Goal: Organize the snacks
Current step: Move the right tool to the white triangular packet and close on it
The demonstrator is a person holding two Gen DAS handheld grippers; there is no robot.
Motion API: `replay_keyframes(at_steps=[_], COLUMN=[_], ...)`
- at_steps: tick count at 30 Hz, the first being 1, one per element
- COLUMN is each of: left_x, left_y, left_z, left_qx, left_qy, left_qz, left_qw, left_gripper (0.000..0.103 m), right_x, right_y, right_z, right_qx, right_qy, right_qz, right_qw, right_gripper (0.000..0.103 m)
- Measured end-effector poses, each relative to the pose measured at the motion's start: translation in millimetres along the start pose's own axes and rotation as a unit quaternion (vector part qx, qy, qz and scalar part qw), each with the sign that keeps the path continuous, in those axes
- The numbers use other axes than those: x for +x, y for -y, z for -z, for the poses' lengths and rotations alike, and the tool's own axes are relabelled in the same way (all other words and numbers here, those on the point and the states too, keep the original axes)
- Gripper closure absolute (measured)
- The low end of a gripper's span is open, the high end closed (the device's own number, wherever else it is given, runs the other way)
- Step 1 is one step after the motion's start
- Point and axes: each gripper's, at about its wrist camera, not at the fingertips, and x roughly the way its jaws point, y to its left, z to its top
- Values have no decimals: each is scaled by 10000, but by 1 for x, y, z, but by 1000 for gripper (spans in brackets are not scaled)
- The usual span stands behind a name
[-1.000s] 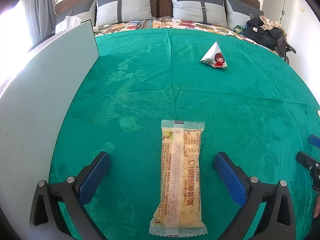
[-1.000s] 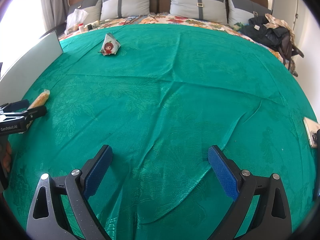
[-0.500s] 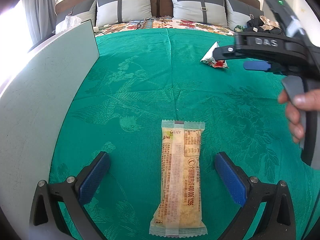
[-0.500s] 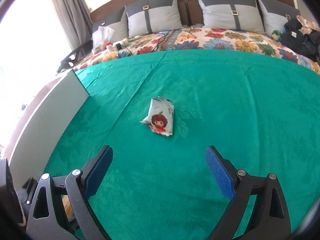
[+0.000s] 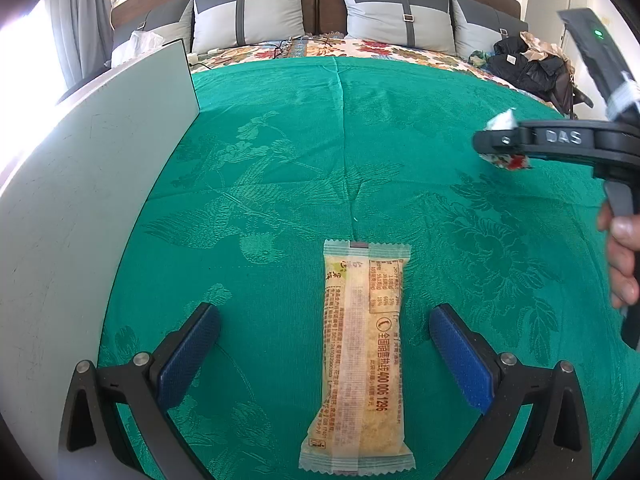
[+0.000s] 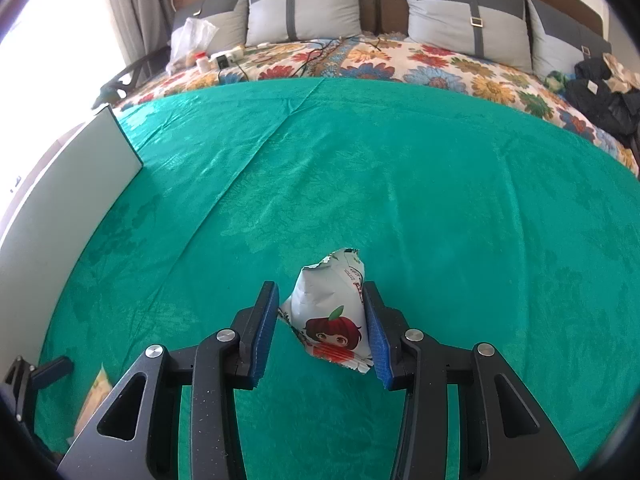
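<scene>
Two hand-held tools work over snack packets on a green bedspread (image 5: 280, 128).

Left wrist view: the left tool (image 5: 324, 344), released, straddles a long yellow packet (image 5: 360, 360) printed "400 006 1296"; the right tool, marked "DAS", hides much of a small pouch. Right wrist view: the right tool (image 6: 322, 330) is closing round that cartoon-faced pouch (image 6: 332, 316), its right pad touching; the pouch's lettering is unreadable, and the yellow packet is cut off at lower left.

Bright daylight blows out the window (image 5: 24, 92) at left, fisheye bends every edge, and focus stays sharp
</scene>
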Motion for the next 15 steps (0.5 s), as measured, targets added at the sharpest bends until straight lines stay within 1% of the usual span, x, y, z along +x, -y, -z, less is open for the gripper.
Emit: replay_keyframes(at_steps=[3, 5, 8, 11, 12, 15], left_x=[0, 0, 0, 0, 0, 0], left_y=[0, 0, 0, 0, 0, 0], left_z=[0, 0, 0, 0, 0, 0], left_qx=[0, -1, -1, -1, -1, -1], left_qy=[0, 0, 1, 1, 1, 2], left_qz=[1, 1, 2, 2, 2, 2], left_qw=[10000, 10000, 10000, 10000, 10000, 10000], left_gripper=[0, 0, 0, 0, 0, 0], right_x=[-37, -62, -91, -102, -102, -94], right_y=[15, 19, 18, 8, 5, -3], right_z=[29, 56, 99, 131, 138, 150], right_qx=[195, 196, 55, -185, -250, -399], right_qy=[-87, -166, -218, -130, -65, 43], right_qz=[-47, -47, 75, 275, 317, 477], right_qw=[9998, 9997, 9997, 9994, 9992, 9981], right_gripper=[59, 59, 59, 59, 57, 43])
